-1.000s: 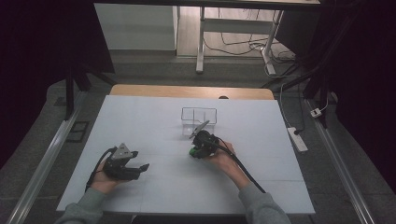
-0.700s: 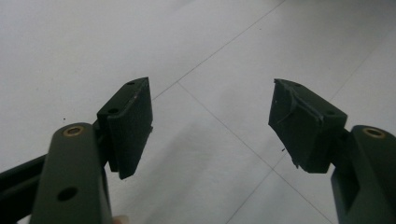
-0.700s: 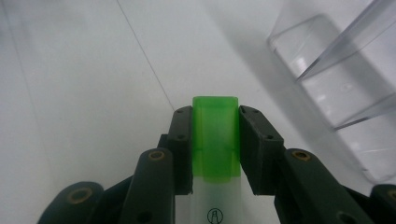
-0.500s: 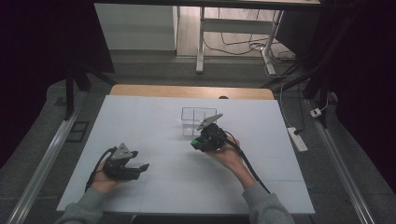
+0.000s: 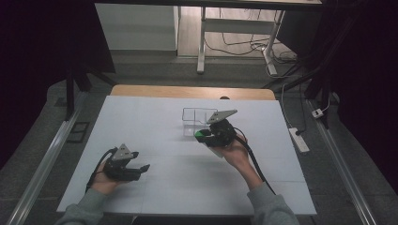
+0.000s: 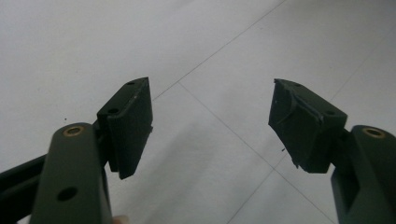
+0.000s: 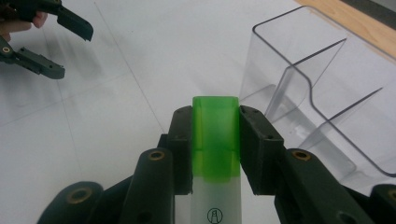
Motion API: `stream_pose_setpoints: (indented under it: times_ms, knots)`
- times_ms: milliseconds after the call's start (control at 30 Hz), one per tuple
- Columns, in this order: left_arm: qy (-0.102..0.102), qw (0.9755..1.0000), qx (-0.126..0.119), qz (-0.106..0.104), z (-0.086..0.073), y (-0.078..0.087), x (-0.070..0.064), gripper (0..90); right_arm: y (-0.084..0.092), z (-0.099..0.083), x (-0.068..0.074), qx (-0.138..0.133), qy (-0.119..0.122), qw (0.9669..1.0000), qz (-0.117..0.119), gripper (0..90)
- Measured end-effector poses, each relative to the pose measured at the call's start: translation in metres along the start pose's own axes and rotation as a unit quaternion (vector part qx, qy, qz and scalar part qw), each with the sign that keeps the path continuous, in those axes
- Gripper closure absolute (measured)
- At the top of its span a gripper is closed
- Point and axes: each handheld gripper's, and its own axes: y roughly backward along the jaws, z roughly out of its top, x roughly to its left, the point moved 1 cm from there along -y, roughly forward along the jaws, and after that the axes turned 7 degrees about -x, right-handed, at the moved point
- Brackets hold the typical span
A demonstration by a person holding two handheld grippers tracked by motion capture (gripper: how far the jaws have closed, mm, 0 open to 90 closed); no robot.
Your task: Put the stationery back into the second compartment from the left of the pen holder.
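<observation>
My right gripper (image 7: 215,119) is shut on a white tube with a green cap (image 7: 215,140); the pads press on the cap from both sides. In the high view this right gripper (image 5: 205,136) hangs above the white table, just in front of and right of a clear plastic box (image 5: 195,117). The clear box (image 7: 322,88) has upright dividers, and its compartments look bare. My left gripper (image 5: 142,168) rests low near the table's front left. Its jaws stand open over bare table with nothing between them (image 6: 210,100).
The white table top (image 5: 155,117) has thin seam lines and a wooden strip (image 5: 187,91) along its far edge. In the right gripper view the left gripper (image 7: 74,52) sits far off at the upper left. A power strip (image 5: 299,139) lies beyond the right edge.
My right gripper has risen with the green-capped tube and moved slightly right, nearer the clear box. The left gripper has not moved.
</observation>
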Motion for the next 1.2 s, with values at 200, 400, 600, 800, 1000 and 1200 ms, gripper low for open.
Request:
stream_pose_setpoints:
  times_ms: [200, 400, 600, 800, 1000, 1200]
  knots:
    - [0.000, 1.0000, 0.000, 0.000, 0.000, 0.000, 0.000, 30.1, 0.006, 0.002, -0.002, -0.012, -0.004, 0.9999, -0.001, 67.0]
    - [-0.001, 1.0000, 0.001, 0.001, 0.000, 0.000, 0.001, 30.1, 0.013, 0.005, -0.001, -0.028, -0.005, 0.9996, -0.003, 66.9]
    - [-0.001, 1.0000, 0.001, 0.001, 0.000, 0.000, 0.000, 30.0, 0.018, 0.008, -0.001, -0.044, -0.004, 0.9990, -0.006, 66.9]
    - [0.001, 1.0000, -0.002, 0.004, 0.000, 0.001, 0.001, 29.9, 0.023, 0.011, -0.001, -0.063, -0.004, 0.9980, -0.009, 66.9]
    - [0.004, 1.0000, -0.003, 0.005, 0.000, 0.001, 0.001, 29.7, 0.026, 0.017, -0.004, -0.092, -0.006, 0.9956, -0.016, 66.9]
    - [0.007, 1.0000, -0.005, 0.003, 0.000, 0.003, 0.002, 29.7, 0.031, 0.024, -0.014, -0.121, -0.020, 0.9918, -0.037, 66.9]
